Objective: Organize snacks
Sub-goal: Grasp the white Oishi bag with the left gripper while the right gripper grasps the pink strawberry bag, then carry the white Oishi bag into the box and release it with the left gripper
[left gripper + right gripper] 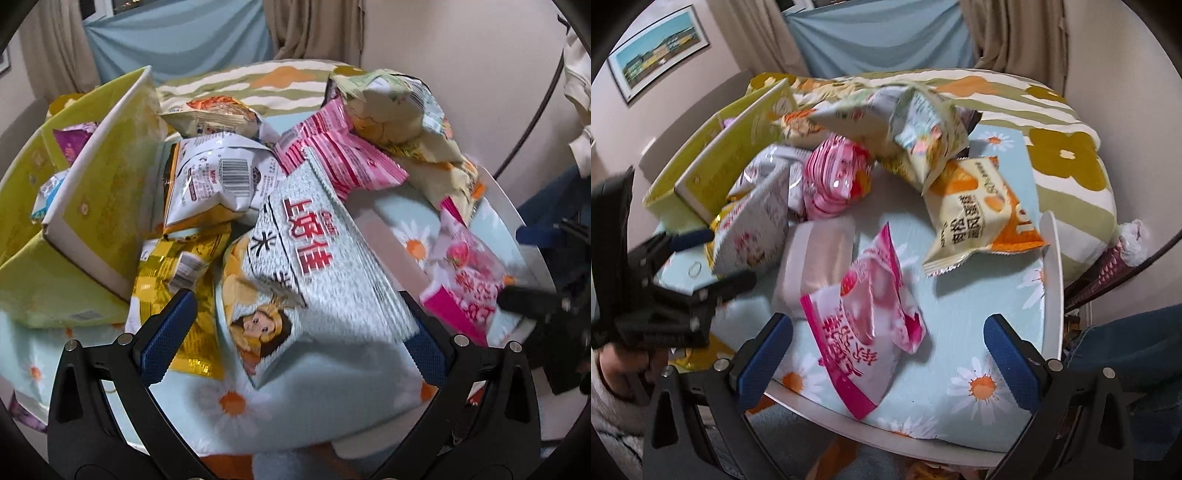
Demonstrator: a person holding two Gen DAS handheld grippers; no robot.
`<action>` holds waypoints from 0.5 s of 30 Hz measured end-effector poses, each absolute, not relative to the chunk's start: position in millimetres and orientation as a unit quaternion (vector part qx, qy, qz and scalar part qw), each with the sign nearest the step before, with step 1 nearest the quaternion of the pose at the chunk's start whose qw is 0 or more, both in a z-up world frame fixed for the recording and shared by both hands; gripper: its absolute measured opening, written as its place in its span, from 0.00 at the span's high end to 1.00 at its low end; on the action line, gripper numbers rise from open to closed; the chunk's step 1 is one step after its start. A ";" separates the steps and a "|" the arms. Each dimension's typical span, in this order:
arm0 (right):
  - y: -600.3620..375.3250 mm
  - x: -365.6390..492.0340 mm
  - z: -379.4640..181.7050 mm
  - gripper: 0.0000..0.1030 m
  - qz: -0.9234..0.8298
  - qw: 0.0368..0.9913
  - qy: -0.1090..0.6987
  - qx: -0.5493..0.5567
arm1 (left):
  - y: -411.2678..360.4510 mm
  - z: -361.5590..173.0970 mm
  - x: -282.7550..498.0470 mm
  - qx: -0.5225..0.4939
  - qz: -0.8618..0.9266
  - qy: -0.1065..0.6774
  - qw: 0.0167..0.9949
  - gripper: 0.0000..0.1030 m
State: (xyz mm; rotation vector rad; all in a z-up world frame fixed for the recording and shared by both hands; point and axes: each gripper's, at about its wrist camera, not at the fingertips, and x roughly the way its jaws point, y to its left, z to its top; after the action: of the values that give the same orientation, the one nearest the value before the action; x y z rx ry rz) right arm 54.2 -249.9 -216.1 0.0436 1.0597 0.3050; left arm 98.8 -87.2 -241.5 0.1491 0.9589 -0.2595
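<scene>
Over the daisy-print table [229, 402], the left gripper [299, 328] hangs low, jaws spread wide around a pale rice-cracker bag [317, 266], not pinching it. The right gripper [886, 350] is tilted down too, wide open, a pink bag [864, 317] lying between its fingers. The yellow box [85, 206] sits left.

Snack pile [295, 192] blocks centre; bare tablecloth [960, 314] front right.
</scene>
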 end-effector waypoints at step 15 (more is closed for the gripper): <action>-220.6 65.6 -248.4 0.00 0.193 0.841 0.506 -0.017 | -94.4 -264.7 125.3 0.093 -0.087 0.482 0.867 0.50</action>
State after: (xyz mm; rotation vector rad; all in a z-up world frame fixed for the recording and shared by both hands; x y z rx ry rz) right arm 65.6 -220.6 -248.4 -0.0356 1.0695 0.4070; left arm 125.3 -94.4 -264.7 0.1945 1.0093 -0.1815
